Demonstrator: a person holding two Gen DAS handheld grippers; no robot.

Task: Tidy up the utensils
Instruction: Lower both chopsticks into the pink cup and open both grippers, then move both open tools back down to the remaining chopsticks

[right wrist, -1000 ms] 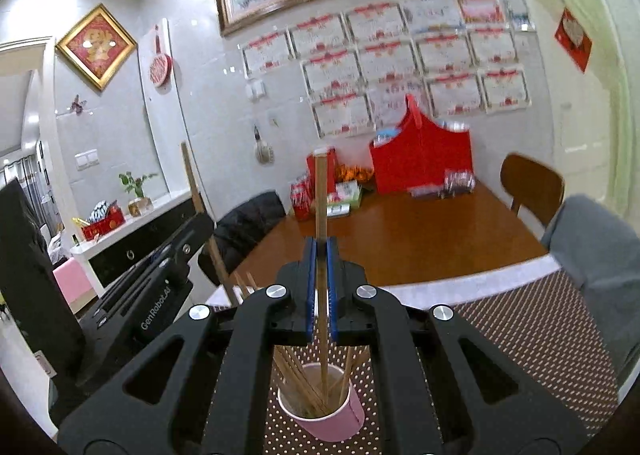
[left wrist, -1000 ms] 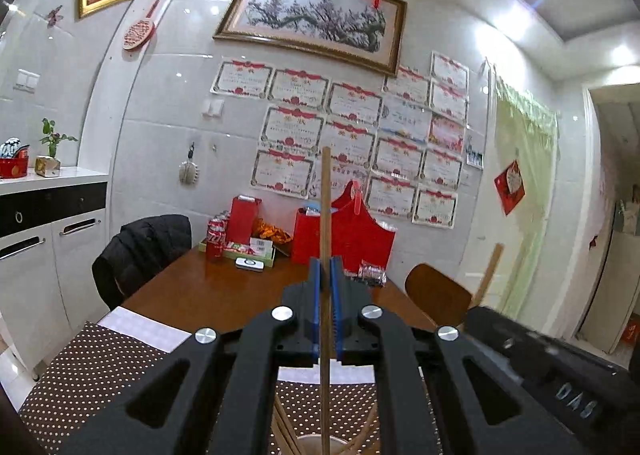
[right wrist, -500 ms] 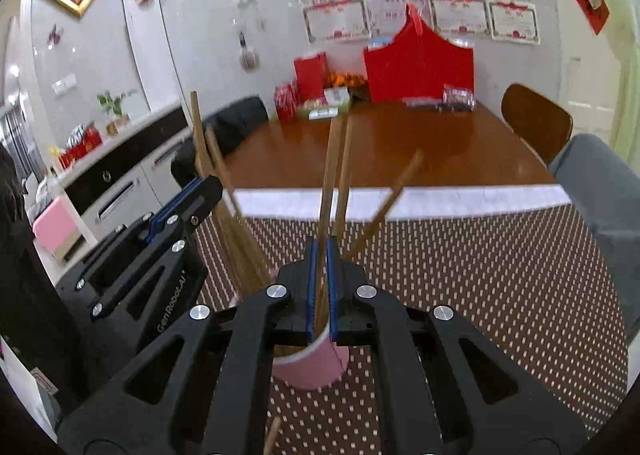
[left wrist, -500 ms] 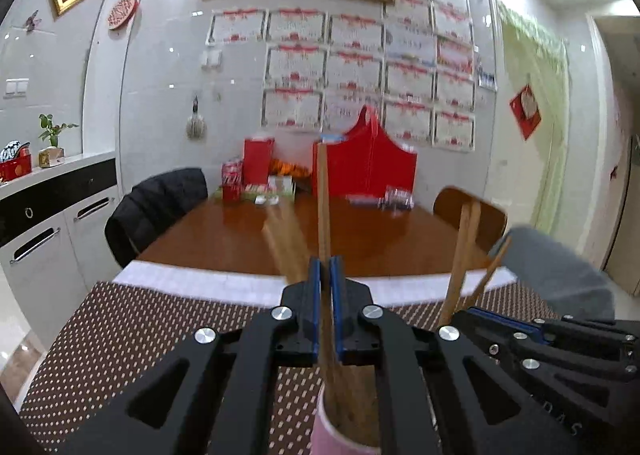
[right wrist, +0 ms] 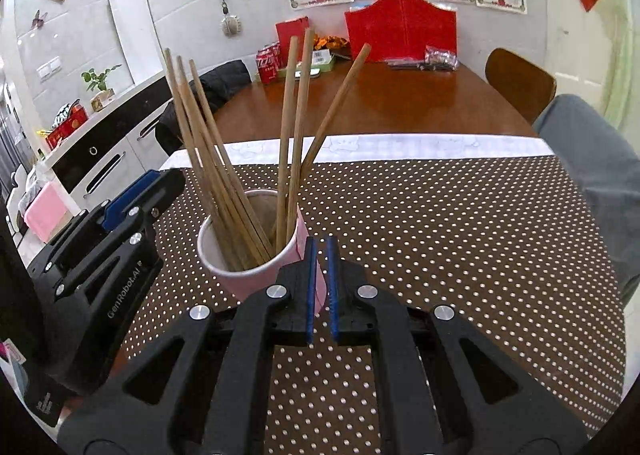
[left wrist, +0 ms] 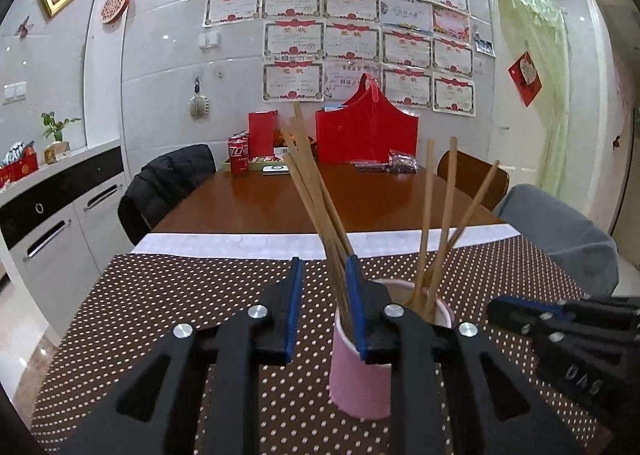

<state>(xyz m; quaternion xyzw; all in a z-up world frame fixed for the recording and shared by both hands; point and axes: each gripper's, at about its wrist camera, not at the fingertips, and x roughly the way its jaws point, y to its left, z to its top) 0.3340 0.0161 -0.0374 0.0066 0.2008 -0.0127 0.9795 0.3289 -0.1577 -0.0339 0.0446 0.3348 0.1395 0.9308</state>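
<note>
- On the brown, white-dotted placemat (right wrist: 440, 215) stands a pink paper cup (right wrist: 256, 279), round and smooth-walled, holding slim wooden chopsticks (right wrist: 208, 159) that fan out above its rim.
- At the cup's left, the left gripper (left wrist: 326, 307) is matte black plastic with blue rubber pads; its jaws have just been opening and now stand spread, a bundle of chopsticks passing loosely between them, close against the right-hand pad.
- Just right of the cup, the right gripper (right wrist: 321, 287) shows its blue pads nearly pressed together with a thin slit, nothing pinched between them.
- Beyond lies a glossy brown wooden table (right wrist: 400, 103).
</note>
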